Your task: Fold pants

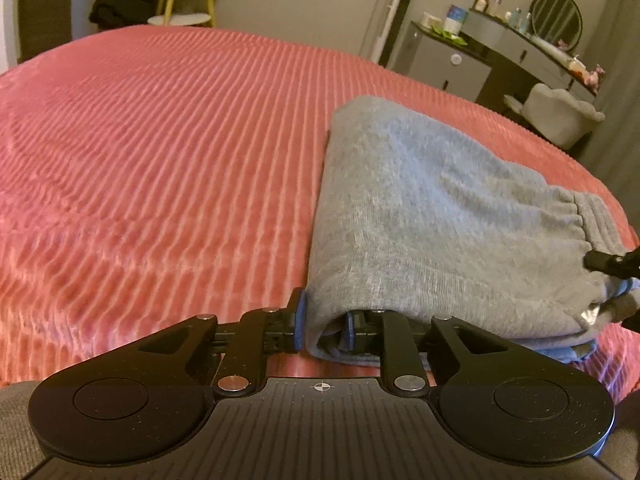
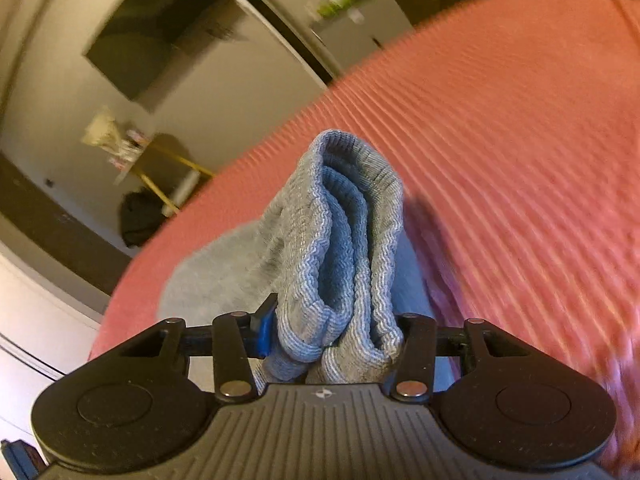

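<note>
Grey sweatpants (image 1: 420, 220) lie folded on a pink ribbed bedspread (image 1: 160, 160). My left gripper (image 1: 322, 326) is shut on the near folded edge of the pants, cloth between its blue pads. My right gripper (image 2: 332, 332) is shut on the ribbed cuffs of the pants (image 2: 348, 240), which bunch up between its fingers and stand up from it. The right gripper's tip (image 1: 608, 264) shows at the right edge of the left wrist view, at the cuff end. The right wrist view is blurred.
The bedspread (image 2: 520, 120) fills most of both views. Beyond the bed stand a grey dresser (image 1: 452, 60) with bottles and a round mirror (image 1: 556, 16), a grey chair (image 1: 560, 116), a yellow-legged stool (image 1: 180, 20) and a dark bag (image 1: 120, 0).
</note>
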Tool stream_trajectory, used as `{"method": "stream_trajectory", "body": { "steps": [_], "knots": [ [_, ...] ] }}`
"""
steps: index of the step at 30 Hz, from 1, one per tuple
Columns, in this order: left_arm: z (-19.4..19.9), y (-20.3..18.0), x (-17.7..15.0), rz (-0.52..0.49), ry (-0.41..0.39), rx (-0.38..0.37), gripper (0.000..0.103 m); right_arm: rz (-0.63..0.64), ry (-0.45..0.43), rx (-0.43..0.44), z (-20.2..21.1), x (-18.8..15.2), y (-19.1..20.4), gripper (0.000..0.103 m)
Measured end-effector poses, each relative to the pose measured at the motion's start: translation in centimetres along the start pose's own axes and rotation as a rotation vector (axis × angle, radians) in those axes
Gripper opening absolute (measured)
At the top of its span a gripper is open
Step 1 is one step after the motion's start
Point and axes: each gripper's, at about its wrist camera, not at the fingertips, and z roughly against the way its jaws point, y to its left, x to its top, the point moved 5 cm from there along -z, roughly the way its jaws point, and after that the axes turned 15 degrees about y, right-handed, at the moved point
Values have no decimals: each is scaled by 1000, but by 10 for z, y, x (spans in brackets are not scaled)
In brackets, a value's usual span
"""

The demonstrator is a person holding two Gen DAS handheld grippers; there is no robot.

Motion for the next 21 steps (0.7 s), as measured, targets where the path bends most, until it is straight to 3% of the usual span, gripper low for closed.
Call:
{"method": "stream_trajectory", "body": {
  "steps": [6,7,10,12,15,16,21],
  "knots": [
    [8,2,-2,8,-6,9,33,65,-24,-129,3,-5,10,57],
    [10,3,-2,4,-12,8,33,60,-30,-138,5,-5,10,65],
    [16,0,-4,-22,-24,36,34,43,-143,-188,22,-5,11,69],
    [19,-4,-5,-46,-40,60,34,51,-217,-152,35,-7,13,69],
    [24,-10,-7,-74,-55,89,34,139,-268,-133,40,-14,28,65],
    [24,-12,-6,-80,-56,96,34,190,-279,-149,39,-17,37,55],
    [28,-16,-8,-99,-63,121,34,438,-282,-232,17,-30,83,44]
  ]
}}
